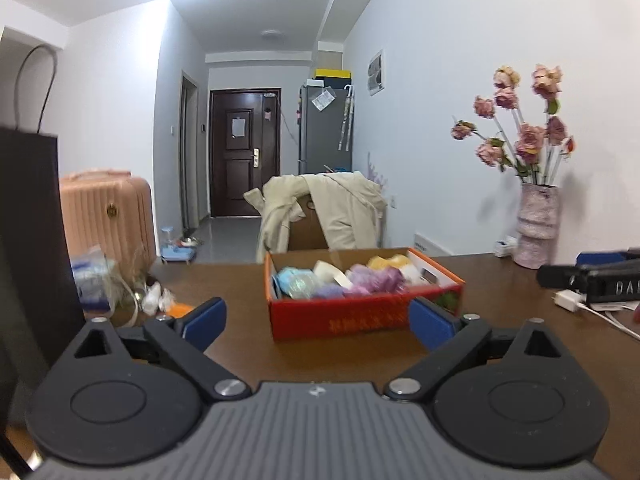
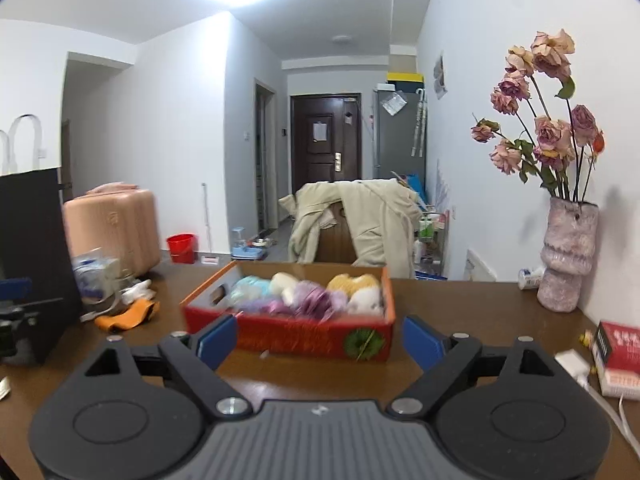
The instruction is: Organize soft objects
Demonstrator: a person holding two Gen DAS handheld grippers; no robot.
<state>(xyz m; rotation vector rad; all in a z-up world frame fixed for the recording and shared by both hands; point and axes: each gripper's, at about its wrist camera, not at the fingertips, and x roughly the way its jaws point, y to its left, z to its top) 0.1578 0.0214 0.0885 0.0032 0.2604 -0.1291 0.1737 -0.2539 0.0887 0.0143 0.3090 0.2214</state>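
**Soft objects: boxed, both tools empty**

Soft objects (image 1: 352,278), fluffy bundles in blue, white, purple and yellow, are seen packed in an open red cardboard box (image 1: 344,320) on the brown tabletop (image 1: 500,320). The box is placed just ahead of the left tool (image 1: 318,318) and right tool (image 2: 320,340). Both are spread wide, nothing gripped. Box lettering is blurred, unreadable.

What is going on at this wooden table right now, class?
A person holds two black grippers with blue pads over the brown wooden table. Both the left gripper and the right gripper are open and empty. Ahead of them sits a red cardboard box packed with soft pastel bundles in blue, purple, yellow and white. A small orange cloth lies loose to the box's left.
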